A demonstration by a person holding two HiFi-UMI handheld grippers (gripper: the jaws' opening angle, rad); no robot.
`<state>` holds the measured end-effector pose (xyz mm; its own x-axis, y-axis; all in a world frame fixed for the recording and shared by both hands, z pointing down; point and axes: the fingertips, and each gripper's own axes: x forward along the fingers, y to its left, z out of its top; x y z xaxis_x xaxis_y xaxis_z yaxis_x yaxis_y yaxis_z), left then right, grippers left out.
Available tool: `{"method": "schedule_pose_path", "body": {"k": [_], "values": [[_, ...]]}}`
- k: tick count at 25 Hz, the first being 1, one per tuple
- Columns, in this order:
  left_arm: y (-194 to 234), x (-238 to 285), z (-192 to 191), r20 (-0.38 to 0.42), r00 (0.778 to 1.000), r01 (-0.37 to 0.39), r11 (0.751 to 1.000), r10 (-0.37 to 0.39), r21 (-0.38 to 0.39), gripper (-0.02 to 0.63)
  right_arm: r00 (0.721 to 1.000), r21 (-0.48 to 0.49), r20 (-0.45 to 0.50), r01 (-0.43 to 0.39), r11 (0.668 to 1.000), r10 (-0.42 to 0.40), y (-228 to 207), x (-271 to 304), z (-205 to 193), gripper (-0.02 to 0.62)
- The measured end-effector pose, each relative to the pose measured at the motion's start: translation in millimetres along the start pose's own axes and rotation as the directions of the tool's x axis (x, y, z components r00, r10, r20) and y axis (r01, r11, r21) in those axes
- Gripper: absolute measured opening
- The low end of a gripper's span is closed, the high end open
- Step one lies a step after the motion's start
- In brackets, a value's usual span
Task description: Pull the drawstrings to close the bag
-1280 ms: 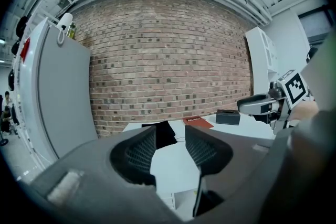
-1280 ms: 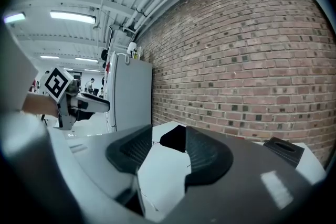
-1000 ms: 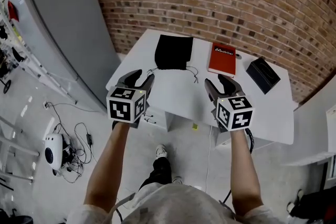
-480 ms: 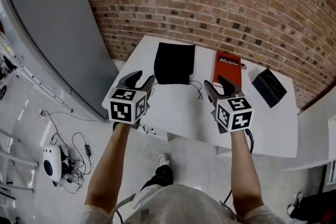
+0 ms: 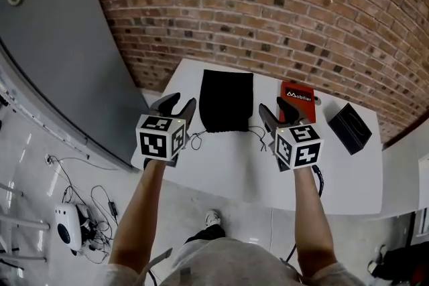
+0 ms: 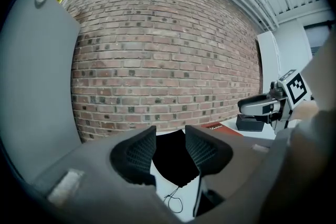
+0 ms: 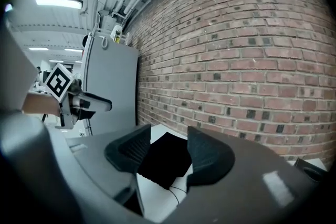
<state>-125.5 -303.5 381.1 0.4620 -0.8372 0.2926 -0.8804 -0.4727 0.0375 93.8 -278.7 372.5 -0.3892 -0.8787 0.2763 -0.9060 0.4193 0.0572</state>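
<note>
A black drawstring bag (image 5: 226, 100) lies flat on the white table (image 5: 221, 171), its gathered mouth toward me. Thin black drawstrings trail from both corners, left (image 5: 196, 138) and right (image 5: 258, 134). My left gripper (image 5: 175, 104) hovers open just left of the bag, nothing between its jaws; along them I see the bag (image 6: 176, 162) and a string loop (image 6: 173, 199). My right gripper (image 5: 275, 110) is open just right of the bag. Its jaws have just been opening, with nothing between them, and frame the bag (image 7: 164, 160).
A red book (image 5: 297, 100) and a black box (image 5: 350, 127) lie on the table to the right of the bag. A brick wall stands behind the table. A grey cabinet (image 5: 53, 57) stands at the left. Cables and a white device (image 5: 65, 230) lie on the floor.
Both grippers have moved forward from the table's near edge to either side of the bag's mouth. The bag has not moved.
</note>
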Motion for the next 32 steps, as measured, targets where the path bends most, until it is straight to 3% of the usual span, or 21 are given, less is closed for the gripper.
{"method": "schedule_pose_path", "body": {"k": [7,17,32], "values": [[34,40,14,0.009,1.0,0.03,1.0,-0.03,-0.01,0.178,1.0,-0.007,-0.016,0.026,1.0,-0.026,-11,44,16,0.221],[48,69,22,0.004,0.999,0.049,0.999,-0.049,-0.007,0.178,0.999,0.002,-0.032,0.043,0.999,-0.042,-25,70,19,0.229],[30,93,10,-0.049,0.998,0.035,0.998,-0.033,0.044,0.179,0.996,-0.033,-0.07,-0.053,0.998,0.051,-56,87,-3,0.229]]}}
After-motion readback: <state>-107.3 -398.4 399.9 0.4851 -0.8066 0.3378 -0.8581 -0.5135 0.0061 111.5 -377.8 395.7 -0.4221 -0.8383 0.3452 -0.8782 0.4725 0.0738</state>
